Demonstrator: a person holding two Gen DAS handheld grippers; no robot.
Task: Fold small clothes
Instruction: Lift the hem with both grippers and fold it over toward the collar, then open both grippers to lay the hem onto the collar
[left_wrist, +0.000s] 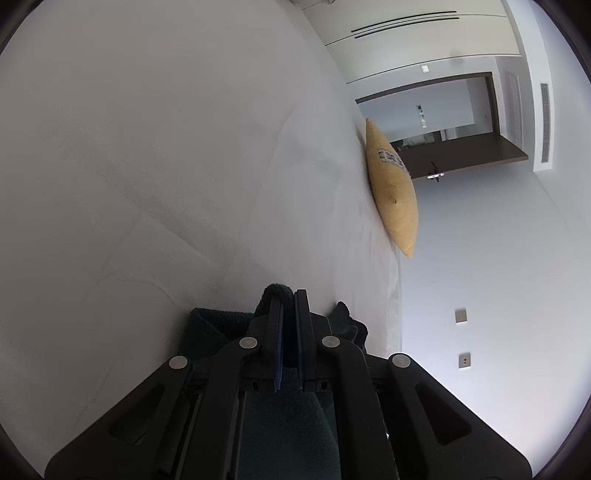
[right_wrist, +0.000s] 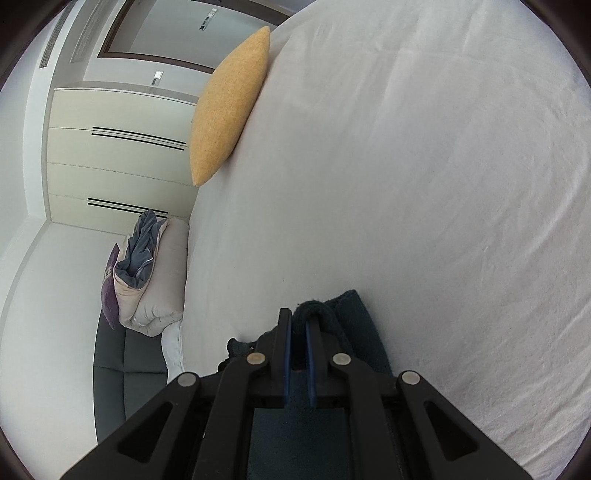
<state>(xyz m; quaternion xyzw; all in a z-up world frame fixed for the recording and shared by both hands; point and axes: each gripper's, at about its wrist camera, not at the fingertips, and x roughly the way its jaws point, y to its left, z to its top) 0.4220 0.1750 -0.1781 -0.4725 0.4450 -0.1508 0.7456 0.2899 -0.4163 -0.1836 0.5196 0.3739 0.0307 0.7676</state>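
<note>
Both the left gripper (left_wrist: 289, 295) and right gripper (right_wrist: 299, 314) pinch the dark garment (right_wrist: 354, 317) between nearly closed fingers, cloth trailing back beneath them over the bed (right_wrist: 424, 184).

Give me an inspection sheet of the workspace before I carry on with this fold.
Surface: white bed sheet, lightly creased.
Job's things: dark teal garment, bunched on the sheet, held at two points; how far it is folded cannot be told.
Clutter: yellow cushion at the bed's edge; a pile of bedding with a purple cushion on a grey sofa beside the bed.
Grippers: left gripper shut on the dark teal garment; right gripper shut on it too, cloth bulging past the tips.
Cables: nothing seen.
Surroundings: white wardrobe, open dark door, wall sockets.
</note>
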